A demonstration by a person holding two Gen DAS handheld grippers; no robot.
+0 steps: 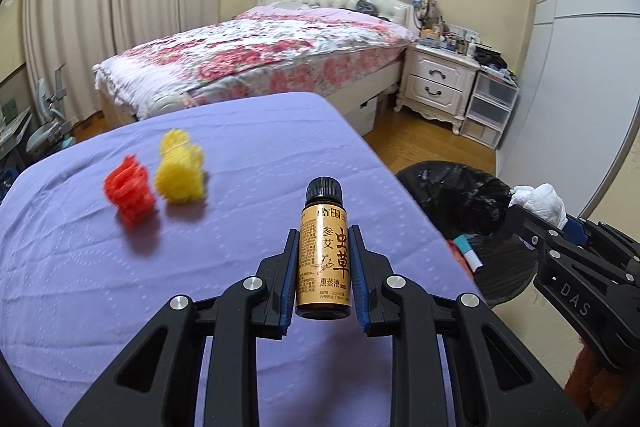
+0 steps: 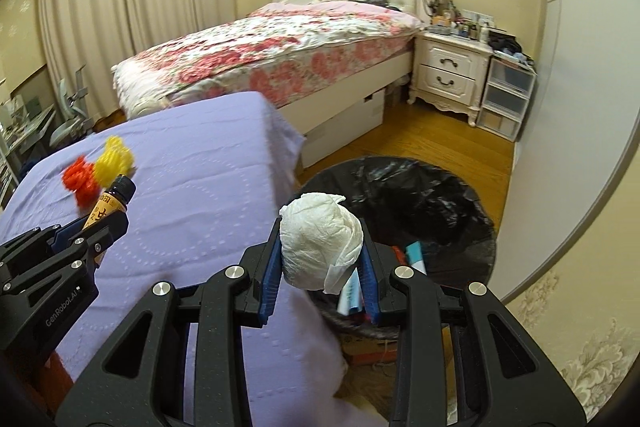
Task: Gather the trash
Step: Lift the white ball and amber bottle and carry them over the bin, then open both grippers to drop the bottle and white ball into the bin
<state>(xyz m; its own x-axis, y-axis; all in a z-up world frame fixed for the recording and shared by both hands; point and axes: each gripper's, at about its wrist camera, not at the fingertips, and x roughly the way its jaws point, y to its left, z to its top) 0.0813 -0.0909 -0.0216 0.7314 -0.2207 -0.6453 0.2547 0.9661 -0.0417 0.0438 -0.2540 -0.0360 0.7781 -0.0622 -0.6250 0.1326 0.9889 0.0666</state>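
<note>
My left gripper (image 1: pixel 323 263) is shut on a small brown bottle (image 1: pixel 324 255) with a gold label and a black cap, held upright above the purple-covered table (image 1: pixel 120 287). In the right wrist view the same bottle (image 2: pixel 110 201) pokes out at the left. My right gripper (image 2: pixel 320 259) is shut on a crumpled white tissue ball (image 2: pixel 320 239), just over the near rim of a round bin with a black liner (image 2: pixel 420 195). The bin (image 1: pixel 464 203) stands on the floor to the right of the table and holds some packaging.
A red knobbly toy (image 1: pixel 130 193) and a yellow one (image 1: pixel 180 167) lie on the purple cloth. Beyond are a bed with a floral cover (image 1: pixel 256 59), a white nightstand (image 1: pixel 436 83) and plastic drawers (image 1: pixel 490 107). A pale wall (image 2: pixel 560 147) runs close on the right of the bin.
</note>
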